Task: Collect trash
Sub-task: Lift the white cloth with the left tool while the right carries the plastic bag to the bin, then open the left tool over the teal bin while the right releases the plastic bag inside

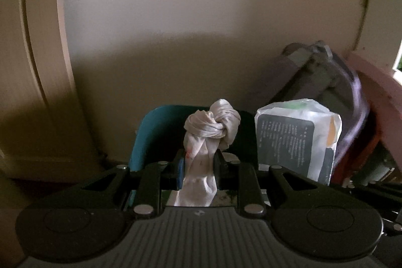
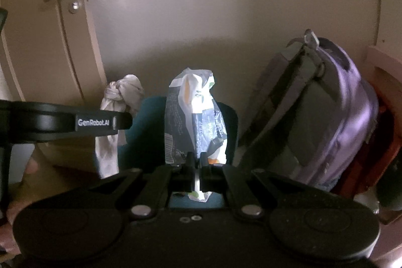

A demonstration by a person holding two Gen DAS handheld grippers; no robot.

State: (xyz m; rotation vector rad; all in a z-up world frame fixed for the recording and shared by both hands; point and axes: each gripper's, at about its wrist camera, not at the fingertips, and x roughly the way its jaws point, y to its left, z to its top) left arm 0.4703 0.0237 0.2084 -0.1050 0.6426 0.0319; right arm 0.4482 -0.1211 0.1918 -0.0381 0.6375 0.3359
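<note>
A knotted white plastic bag [image 1: 209, 142], thin and wrinkled with a faint reddish mark low on its side, stands upright in the air. Its twisted neck runs up to a tight overhand knot at the top, and the lower part hangs down out of sight. Just beside it, to its right, is a crumpled white plastic packet with a dark grey printed label [image 1: 296, 140], also upright and off the ground. The packet [image 2: 196, 117] shows rows of small pale text on the label, orange and green patches, and a barcode strip along one edge; its top is pinched and creased.
</note>
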